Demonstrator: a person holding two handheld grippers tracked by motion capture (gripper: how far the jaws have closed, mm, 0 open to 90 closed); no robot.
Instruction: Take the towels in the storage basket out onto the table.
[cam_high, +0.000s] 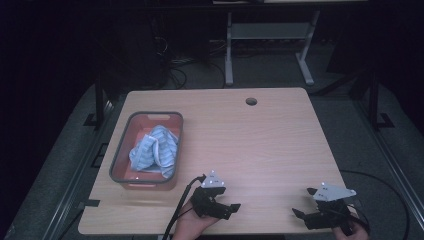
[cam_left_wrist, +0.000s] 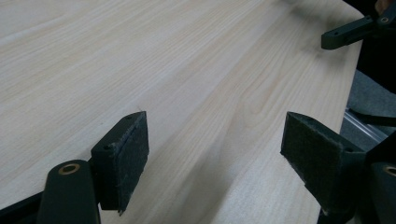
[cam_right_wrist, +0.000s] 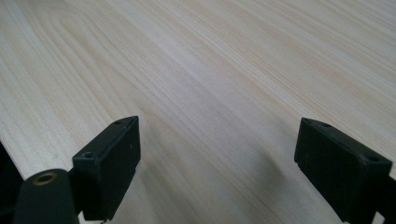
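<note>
Both tools are idle at the near edge of the table (cam_high: 280, 135). The left gripper (cam_high: 231, 209) has its jaws spread wide with bare wood between them, holding nothing. The right gripper (cam_high: 304, 214) is likewise wide open and empty; its own view shows bare wood between its jaws.

The nearest workable item is the cloth (cam_high: 156, 150), a blue-and-white striped piece lying crumpled inside the bin (cam_high: 119, 150). The bin sits ahead of and to the left of the left gripper, apart from it, and well apart from the right gripper.

Orientation: the cloth is bunched, so it has no true heading. Its heap runs roughly along the bin's long axis, away from the person, with the bulk toward the bin's near end.

Judgement on the step: the likely work is a reach into the bin. The left gripper is better placed. It should come down from above, clear of the rim, close on a raised fold rather than a flat layer, and lift straight up so the cloth does not snag the wall.
</note>
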